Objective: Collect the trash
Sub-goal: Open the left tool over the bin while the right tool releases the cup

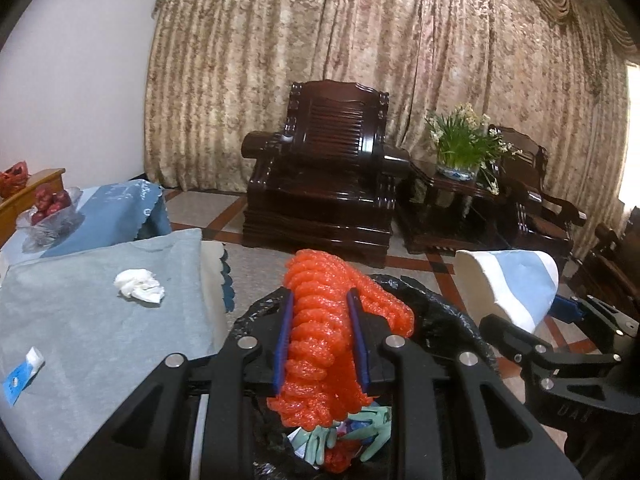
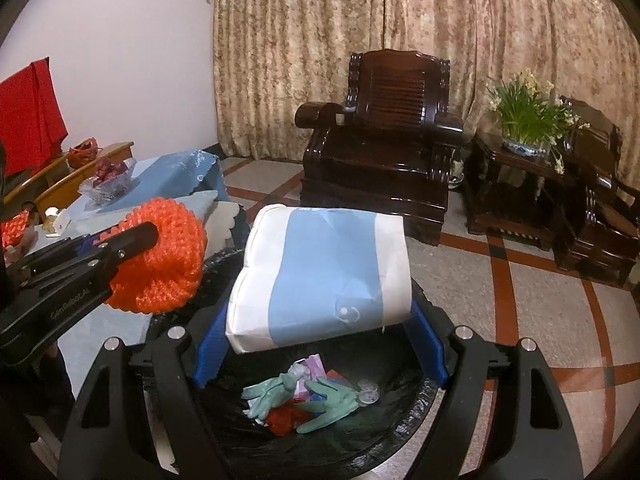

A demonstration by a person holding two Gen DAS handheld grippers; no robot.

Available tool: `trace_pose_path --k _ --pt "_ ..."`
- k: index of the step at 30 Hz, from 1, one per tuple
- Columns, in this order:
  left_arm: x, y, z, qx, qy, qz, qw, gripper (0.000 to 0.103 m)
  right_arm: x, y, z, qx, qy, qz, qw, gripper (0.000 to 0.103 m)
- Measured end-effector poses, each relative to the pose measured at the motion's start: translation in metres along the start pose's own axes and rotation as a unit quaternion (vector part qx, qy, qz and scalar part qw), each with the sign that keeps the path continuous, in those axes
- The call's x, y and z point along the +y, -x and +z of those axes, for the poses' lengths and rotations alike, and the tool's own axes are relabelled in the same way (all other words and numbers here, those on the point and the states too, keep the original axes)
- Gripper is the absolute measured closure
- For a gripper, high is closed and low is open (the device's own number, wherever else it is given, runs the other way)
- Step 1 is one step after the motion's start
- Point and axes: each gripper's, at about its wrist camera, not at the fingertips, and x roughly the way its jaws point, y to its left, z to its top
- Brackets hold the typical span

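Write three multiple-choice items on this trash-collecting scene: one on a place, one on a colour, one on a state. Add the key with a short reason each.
1. Where does the crumpled white tissue lie?
A. on the grey cloth
B. in the bin
C. on the armchair

2. What colour is the foam net in the left gripper?
A. green
B. orange-red
C. white

3. What is the right gripper doing?
A. hanging empty
B. holding the blue-and-white pack
C. gripping a glove

Key: 1 A, it rests on the cloth; 2 B, the net is orange-red; 3 B, the pack sits between its pads over the black-lined bin.
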Motion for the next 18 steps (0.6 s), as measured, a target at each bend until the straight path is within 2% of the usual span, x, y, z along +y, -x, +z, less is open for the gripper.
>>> trace_pose_path --k 4,6,10,12,15,18 --pt "-0.002 -0.010 -0.001 0.009 0.000 -0.004 1.0000 0.071 -0.003 -0.009 -0.003 0.008 0.002 -0.005 1.000 0.027" --pt "-0.001 -0.014 -0.001 0.016 0.002 -0.008 0.9998 0.063 -0.003 -0.013 -0.004 0.014 0.007 -0.009 1.000 0.017" --pt "0.006 -0.018 -0.004 0.029 0.012 -0.012 0.9994 0.053 -0.003 -0.017 -0.007 0.019 0.014 -0.019 1.000 0.013" --pt "0.011 -0.017 -0.004 0.029 0.017 -0.010 0.9994 0.050 -0.003 -0.017 -0.009 0.020 0.010 -0.020 1.000 0.011" --pt "0.017 -0.013 -0.002 0.022 0.025 -0.003 0.9994 0.034 -0.002 -0.014 -0.010 0.017 0.005 -0.016 1.000 0.007" --pt "0.025 -0.005 0.002 0.012 0.028 0.005 0.9995 0.028 0.001 -0.011 -0.008 0.013 0.002 -0.011 1.000 0.007"
